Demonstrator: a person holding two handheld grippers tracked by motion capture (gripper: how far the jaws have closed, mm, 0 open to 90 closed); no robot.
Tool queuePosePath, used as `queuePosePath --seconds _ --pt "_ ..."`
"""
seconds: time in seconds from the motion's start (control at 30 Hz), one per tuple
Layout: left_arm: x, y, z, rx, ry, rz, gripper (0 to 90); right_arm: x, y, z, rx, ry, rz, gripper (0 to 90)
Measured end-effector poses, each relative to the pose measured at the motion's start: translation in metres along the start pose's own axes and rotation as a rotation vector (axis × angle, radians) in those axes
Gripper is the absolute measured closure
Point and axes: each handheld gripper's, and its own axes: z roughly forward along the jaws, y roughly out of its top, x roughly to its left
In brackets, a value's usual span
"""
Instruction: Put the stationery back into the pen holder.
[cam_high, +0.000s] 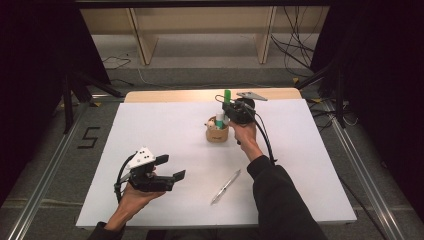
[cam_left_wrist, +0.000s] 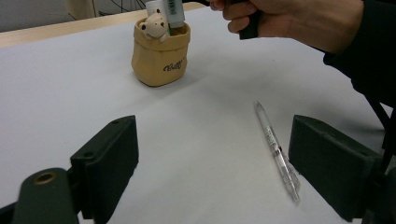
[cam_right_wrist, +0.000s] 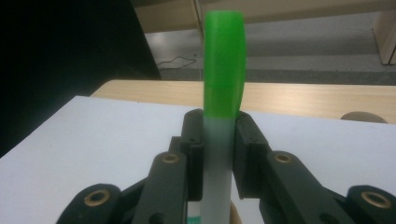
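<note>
— Right gripper (cam_right_wrist: 218, 154)?
— Clamping a green-capped marker (cam_right_wrist: 223, 79) between both black jaws, pads pressing on its pale barrel just under the cap. Standing upright in the centre of the right gripper view, cap rising above the jaw tips.

— And from above?
— Sitting upper centre of the high view, right gripper (cam_high: 231, 111) hovering just beside and over the tan pen holder (cam_high: 217, 133), green-capped marker (cam_high: 227, 96) poking up past the gripper body. Lower end of the barrel reaching down toward the holder's mouth; touching the rim or not, impossible to tell.

— Left gripper?
— Resting at lower left of the high view, left gripper (cam_high: 169, 168) lying level over the desk (cam_high: 165, 125), jaws spread wide, holding nothing. Same in the left gripper view: left gripper (cam_left_wrist: 212, 163) with two dark jaws well apart, bare white surface between them.

— Anything near it?
— Clear pen (cam_left_wrist: 276, 149) lying flat on the desk, just inside the jaw at lower right of the left gripper view, apart from both pads. In the high view, clear pen (cam_high: 225, 186) lying slanted at lower centre, well apart from the pen holder.

— The holder itself?
— Tan pen holder (cam_left_wrist: 160, 55) standing upright at upper centre of the left gripper view, small bear figure (cam_left_wrist: 153, 27) peeking over its rim, pale items sticking up behind it. Person's right hand (cam_left_wrist: 289, 21) hanging at upper right, above and beside the holder.
</note>
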Motion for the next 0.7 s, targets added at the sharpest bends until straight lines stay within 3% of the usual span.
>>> queuePosePath --seconds 0.7 --pt "0.000 -0.001 0.001 0.012 0.000 0.007 15.6 -0.002 -0.017 0.006 0.014 -0.002 0.014 76.8"
